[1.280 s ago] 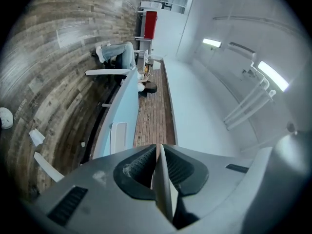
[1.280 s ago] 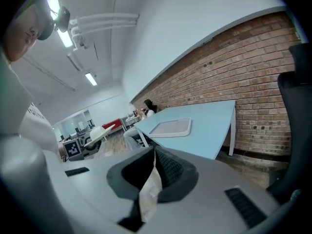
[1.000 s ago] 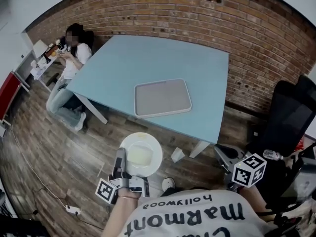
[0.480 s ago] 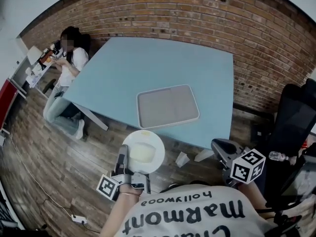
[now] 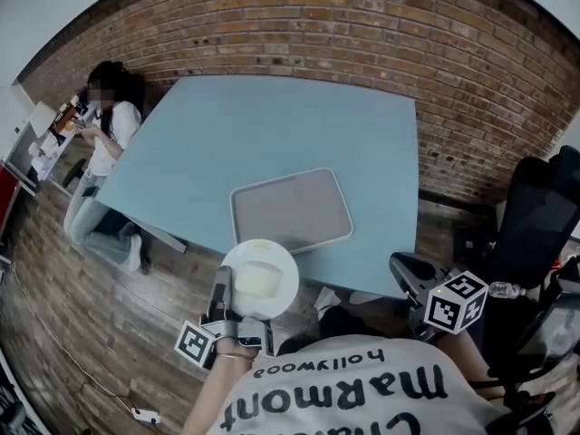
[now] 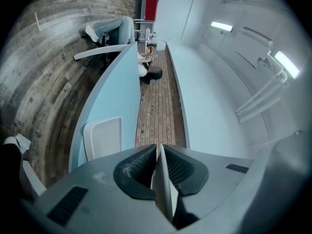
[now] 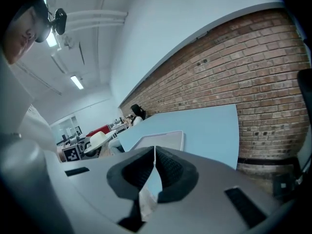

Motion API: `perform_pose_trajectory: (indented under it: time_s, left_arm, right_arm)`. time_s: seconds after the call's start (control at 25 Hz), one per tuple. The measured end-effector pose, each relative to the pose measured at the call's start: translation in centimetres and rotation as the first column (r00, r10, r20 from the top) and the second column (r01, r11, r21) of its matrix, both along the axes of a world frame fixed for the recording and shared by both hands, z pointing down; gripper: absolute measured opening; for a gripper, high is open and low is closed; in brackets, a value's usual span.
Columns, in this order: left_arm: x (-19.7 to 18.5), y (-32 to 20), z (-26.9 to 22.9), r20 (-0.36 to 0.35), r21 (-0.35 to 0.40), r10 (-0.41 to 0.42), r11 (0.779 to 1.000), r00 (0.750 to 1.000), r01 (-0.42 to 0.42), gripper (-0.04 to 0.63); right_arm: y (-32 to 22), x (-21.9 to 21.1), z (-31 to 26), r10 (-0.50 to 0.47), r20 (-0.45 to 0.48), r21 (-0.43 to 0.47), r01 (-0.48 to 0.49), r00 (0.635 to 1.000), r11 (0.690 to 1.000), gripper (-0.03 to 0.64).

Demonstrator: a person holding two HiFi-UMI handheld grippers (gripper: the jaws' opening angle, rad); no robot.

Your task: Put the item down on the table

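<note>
A round white plate (image 5: 261,279) with a pale slab of food on it hangs over the near edge of the light blue table (image 5: 272,125). My left gripper (image 5: 224,288) is shut on its left rim. In the left gripper view the rim (image 6: 163,184) shows edge-on, pinched between the jaws of the left gripper (image 6: 157,152). A grey tray (image 5: 290,211) lies on the table just beyond the plate. My right gripper (image 7: 155,155) is shut with nothing between its fingers, off the table's near right corner; its marker cube (image 5: 458,302) shows in the head view.
A person (image 5: 104,125) sits on the wooden floor at the table's far left corner. A brick wall (image 5: 362,25) runs behind the table. A black office chair (image 5: 535,225) stands at the right. A white power strip (image 5: 140,415) lies on the floor at the lower left.
Both grippers have moved toward the table. The plate, held over the floor a second ago, now reaches over the table's near edge beside the tray.
</note>
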State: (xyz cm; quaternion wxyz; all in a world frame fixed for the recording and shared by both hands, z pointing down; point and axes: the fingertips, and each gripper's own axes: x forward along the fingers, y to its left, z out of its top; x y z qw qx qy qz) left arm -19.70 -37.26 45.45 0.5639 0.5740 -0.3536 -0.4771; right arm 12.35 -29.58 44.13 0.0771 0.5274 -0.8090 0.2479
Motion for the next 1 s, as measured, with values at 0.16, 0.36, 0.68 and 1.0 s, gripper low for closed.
perform_pose_trajectory:
  time_s: [0.16,0.36,0.68,1.0]
  left_arm:
    - [0.6,-1.7,-0.3,0.007,-0.022,-0.042,0.999,0.999,0.043,0.034]
    - [0.6,-4.0,-0.3,0.028,-0.026,-0.098,0.995,0.995,0.098,0.034]
    - [2.6,-7.0,1.5,0.038,-0.074,-0.102,0.992,0.994,0.104,0.034]
    - [4.4,-10.8,3.9,0.116,-0.096,-0.076,0.992,0.990,0.087,0.034]
  right_arm:
    - [-4.3,0.5,-0.8,-0.047,0.032,0.009,0.047,0.998,0.999,0.015]
    - [-8.2,0.6,0.0,-0.100,0.056,-0.010,0.100,0.993,0.995,0.015]
    - [-12.2,-0.3,2.0,-0.169,0.096,-0.065,0.176,0.981,0.982,0.015]
    - [-15.0,-0.6,4.3,-0.220,0.131,-0.116,0.235,0.967,0.965,0.015]
